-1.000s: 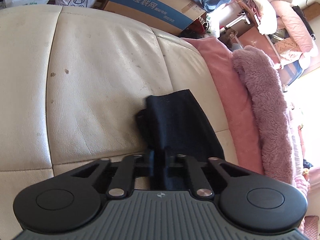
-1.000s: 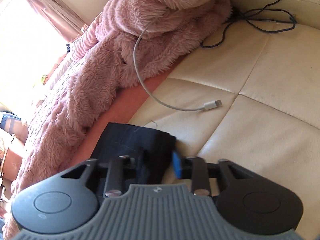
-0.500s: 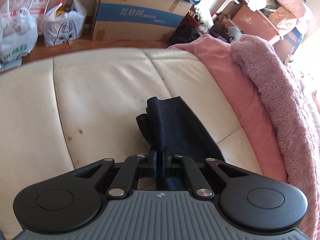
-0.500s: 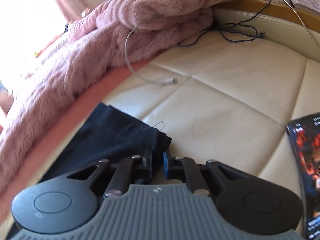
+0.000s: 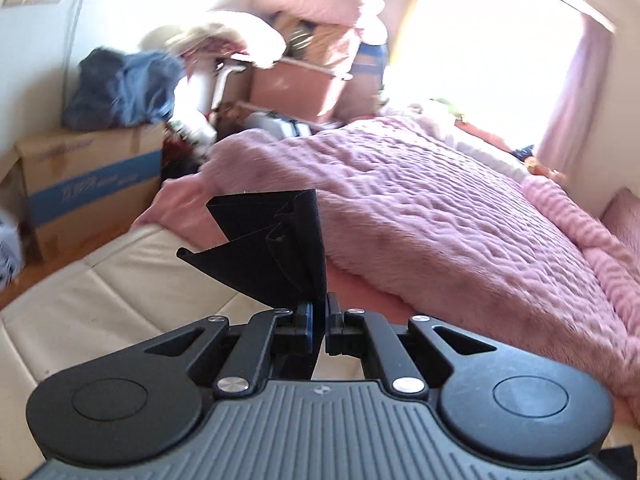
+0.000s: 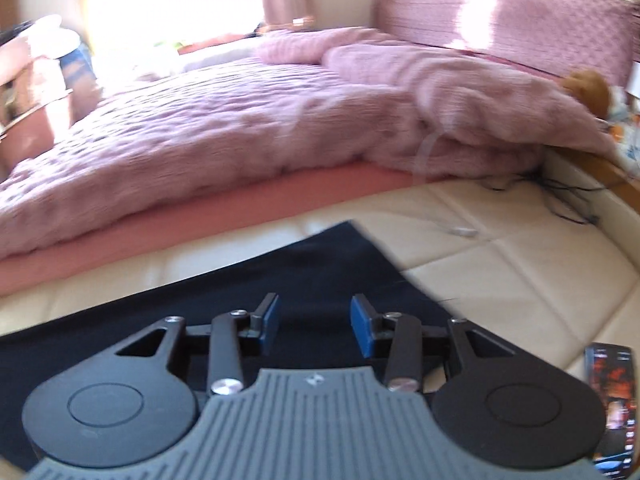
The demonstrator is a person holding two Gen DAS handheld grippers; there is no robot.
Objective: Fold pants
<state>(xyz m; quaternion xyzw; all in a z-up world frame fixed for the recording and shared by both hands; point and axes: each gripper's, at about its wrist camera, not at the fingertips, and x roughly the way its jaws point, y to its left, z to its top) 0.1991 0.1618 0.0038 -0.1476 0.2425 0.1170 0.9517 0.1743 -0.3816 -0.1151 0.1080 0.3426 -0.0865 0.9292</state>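
Observation:
The pants are black. In the left wrist view my left gripper (image 5: 319, 320) is shut on an end of the pants (image 5: 276, 256), and the cloth stands up from the jaws, lifted above the cream leather surface (image 5: 100, 312). In the right wrist view my right gripper (image 6: 314, 320) is open with blue pads (image 6: 362, 330) apart, and holds nothing. It hovers over the pants (image 6: 312, 264), which lie spread flat on the cream surface (image 6: 500, 272).
A pink fuzzy blanket (image 5: 440, 216) covers the bed beyond the cream surface; it also shows in the right wrist view (image 6: 240, 120). A cardboard box (image 5: 88, 176) stands at left. A white cable (image 6: 460, 230) and a dark packet (image 6: 610, 396) lie at right.
My right gripper has opened and let go of the pants, which now lie flat beneath it. My left gripper has lifted its end of the pants and swung toward the bed.

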